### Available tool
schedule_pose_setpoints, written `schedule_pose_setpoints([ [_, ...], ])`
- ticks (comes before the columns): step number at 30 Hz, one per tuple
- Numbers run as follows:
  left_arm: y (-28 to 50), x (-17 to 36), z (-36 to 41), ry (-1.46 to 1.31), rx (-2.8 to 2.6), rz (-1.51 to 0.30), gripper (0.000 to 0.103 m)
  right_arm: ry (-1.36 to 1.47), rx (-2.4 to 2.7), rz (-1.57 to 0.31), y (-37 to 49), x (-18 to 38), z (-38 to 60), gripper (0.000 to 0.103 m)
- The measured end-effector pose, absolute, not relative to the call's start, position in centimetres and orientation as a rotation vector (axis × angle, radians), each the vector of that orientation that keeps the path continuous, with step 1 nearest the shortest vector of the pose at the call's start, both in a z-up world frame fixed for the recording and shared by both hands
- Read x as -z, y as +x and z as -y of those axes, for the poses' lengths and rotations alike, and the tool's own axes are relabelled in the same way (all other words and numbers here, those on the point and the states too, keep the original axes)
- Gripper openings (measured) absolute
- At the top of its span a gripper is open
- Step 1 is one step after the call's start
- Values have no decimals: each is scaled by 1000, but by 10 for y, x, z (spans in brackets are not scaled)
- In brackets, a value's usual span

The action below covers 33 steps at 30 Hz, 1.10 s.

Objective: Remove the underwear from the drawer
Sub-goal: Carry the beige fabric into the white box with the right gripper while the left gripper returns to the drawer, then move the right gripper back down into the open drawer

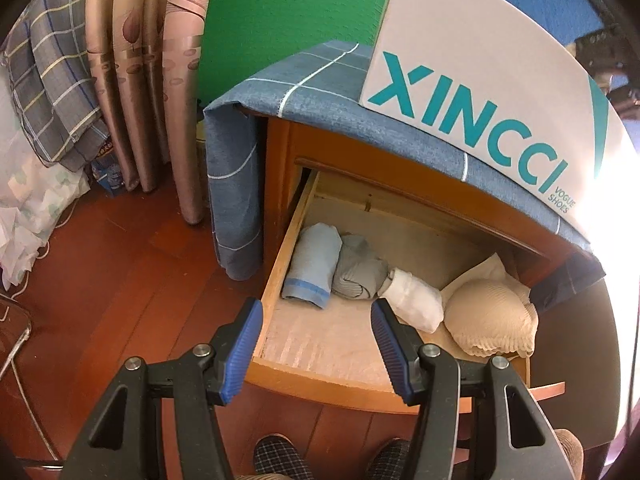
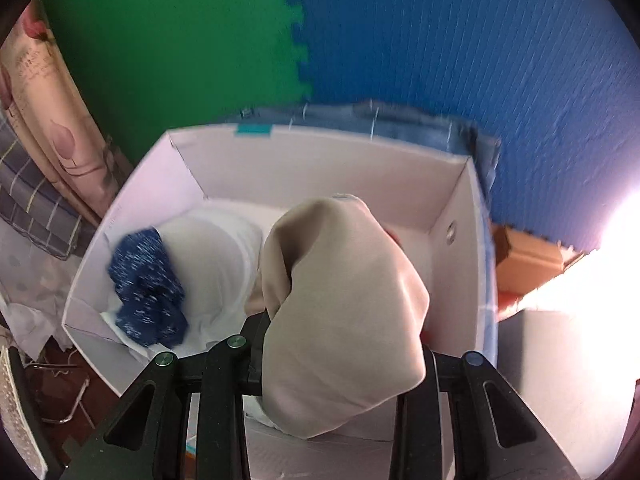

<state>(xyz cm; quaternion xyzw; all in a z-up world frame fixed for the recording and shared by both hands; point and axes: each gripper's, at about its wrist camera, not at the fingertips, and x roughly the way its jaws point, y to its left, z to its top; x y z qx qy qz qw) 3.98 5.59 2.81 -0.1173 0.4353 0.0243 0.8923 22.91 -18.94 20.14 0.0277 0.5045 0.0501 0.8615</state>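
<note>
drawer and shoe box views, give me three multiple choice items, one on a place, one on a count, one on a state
1. Where does the white shoe box stand?
A. on the cloth-covered cabinet above the open drawer
B. on the floor
C. inside the drawer

2. How many cloth items lie in the drawer?
A. one
B. four
C. seven

3. What state are the right tongs in?
A. open and bare
B. out of view
C. shut on a beige garment over the box

Answers:
1 A, the box sits on the blue checked cloth over the cabinet.
2 B, a blue roll, a grey roll, a white roll and a beige bra.
3 C, the garment hangs from the closed tongs above the box.
</note>
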Motion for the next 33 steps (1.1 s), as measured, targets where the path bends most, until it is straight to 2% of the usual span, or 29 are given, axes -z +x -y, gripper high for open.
schedule_pose_setpoints([
  [2,40,-28,-57,-252,-50,-901,58,65,-111,-1086,231,-194,186,32],
  [8,39,-28,-58,-262,-45,-896,58,86,-109,-1131,240,-178,186,43],
  [13,40,-28,-60,-272,-43,-895,58,93,-97,-1111,235,-185,192,64],
  [19,40,-28,-60,-271,-42,-895,58,57,-110,-1069,221,-210,194,75],
  [28,39,-29,-61,-276,-50,-892,58,56,-216,-993,148,-244,201,77],
  [33,38,-29,-63,-283,-51,-890,58,-14,-311,-998,90,-233,201,79],
])
